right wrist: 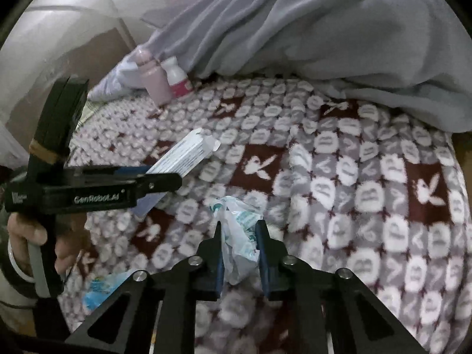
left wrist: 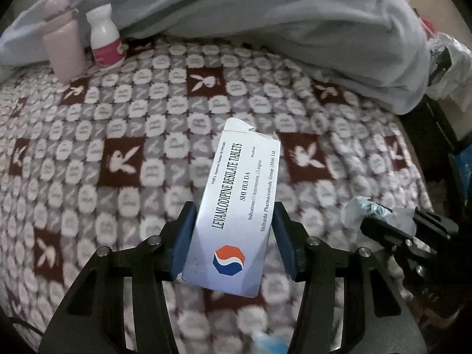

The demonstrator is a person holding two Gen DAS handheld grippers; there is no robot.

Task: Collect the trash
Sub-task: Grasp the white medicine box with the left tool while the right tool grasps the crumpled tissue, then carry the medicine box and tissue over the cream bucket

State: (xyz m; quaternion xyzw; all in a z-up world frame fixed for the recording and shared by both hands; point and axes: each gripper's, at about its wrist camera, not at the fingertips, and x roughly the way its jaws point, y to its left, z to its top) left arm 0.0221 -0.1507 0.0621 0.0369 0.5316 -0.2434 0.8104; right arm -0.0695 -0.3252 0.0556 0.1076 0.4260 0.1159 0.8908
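- Left hand-held gripper (left wrist: pixel 234 236) clenched across the white cardboard tablet box (left wrist: pixel 233 209), held above the patterned fleece bed blanket (left wrist: pixel 118 118); box looks light, crushable, flap torn — grip the long sides mid-body.
- Right hand-held gripper (right wrist: pixel 238 250) pinching the crumpled white-and-teal plastic wrapper (right wrist: pixel 240 236); looks soft, light, slippery — bunch it.

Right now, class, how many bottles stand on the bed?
2: a pink bottle and a white bottle, side by side against the grey quilt. Others may hide under it.
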